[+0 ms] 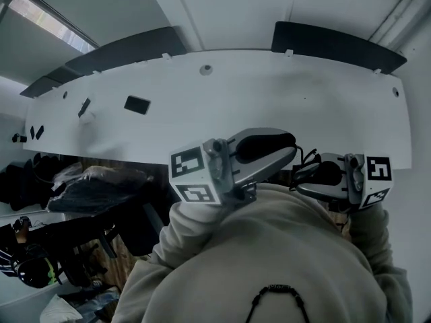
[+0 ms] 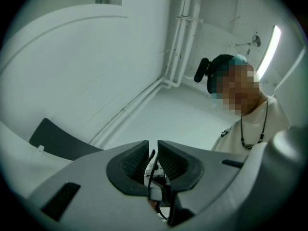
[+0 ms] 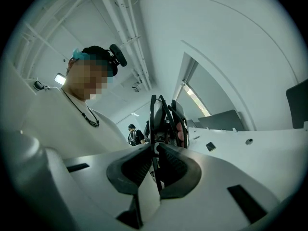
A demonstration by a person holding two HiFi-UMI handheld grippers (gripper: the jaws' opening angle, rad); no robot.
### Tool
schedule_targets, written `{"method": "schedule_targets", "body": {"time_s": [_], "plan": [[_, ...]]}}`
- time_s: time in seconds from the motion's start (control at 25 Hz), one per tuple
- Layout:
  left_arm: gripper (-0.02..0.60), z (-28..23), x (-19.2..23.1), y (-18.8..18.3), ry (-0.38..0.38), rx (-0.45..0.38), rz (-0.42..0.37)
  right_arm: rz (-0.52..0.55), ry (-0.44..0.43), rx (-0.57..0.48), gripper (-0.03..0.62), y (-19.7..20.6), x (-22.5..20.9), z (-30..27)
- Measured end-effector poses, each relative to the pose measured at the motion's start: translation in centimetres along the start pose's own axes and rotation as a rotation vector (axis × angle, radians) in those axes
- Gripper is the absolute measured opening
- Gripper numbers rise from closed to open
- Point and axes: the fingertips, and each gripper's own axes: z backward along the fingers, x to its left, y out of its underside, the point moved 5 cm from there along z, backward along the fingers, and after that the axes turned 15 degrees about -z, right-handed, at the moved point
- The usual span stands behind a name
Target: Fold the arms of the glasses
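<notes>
Both claws, the grey left claw (image 2: 153, 147) and the grey right claw (image 3: 155, 150), are clamped on thin black-framed glasses (image 3: 153, 113) beside the long white table (image 1: 269, 99).

Grey, black and white here!
Black glasses (image 3: 154, 110) between ribbed black pads (image 3: 132, 165) of grey left gripper (image 2: 153, 153) and right gripper (image 3: 155, 154); black-and-white marker cubes (image 1: 192, 173) behind.

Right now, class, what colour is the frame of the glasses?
Black. The glasses show best in the right gripper view.
</notes>
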Motion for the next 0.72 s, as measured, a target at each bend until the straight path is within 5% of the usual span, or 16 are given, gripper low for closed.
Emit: {"method": "schedule_targets", "body": {"time_s": [0.2,0.36,0.4,0.52,0.72], "plan": [[0.084,4.1,3.1,-1.5,-0.185,-0.116,-0.008,-0.011,0.100,0.049,0.060,-0.2,-4.0,0.0],[0.080,6.4,3.2,-1.7,-0.266,-0.107,-0.046,-0.013,0.216,0.072,0.060,-1.0,-6.7,0.8],[0.017,7.1,3.1,-1.7,-0.291,-0.116,-0.055,-0.013,0.251,0.077,0.060,-1.1,-7.4,1.1],[0.005,9.1,3.1,-1.7,-0.359,-0.140,-0.073,-0.007,0.351,0.101,0.060,-1.5,-9.7,1.7],[0.005,13.1,3.5,-1.2,-0.480,-0.126,-0.054,-0.008,0.384,0.132,0.060,-2.5,-12.7,0.7]]}}
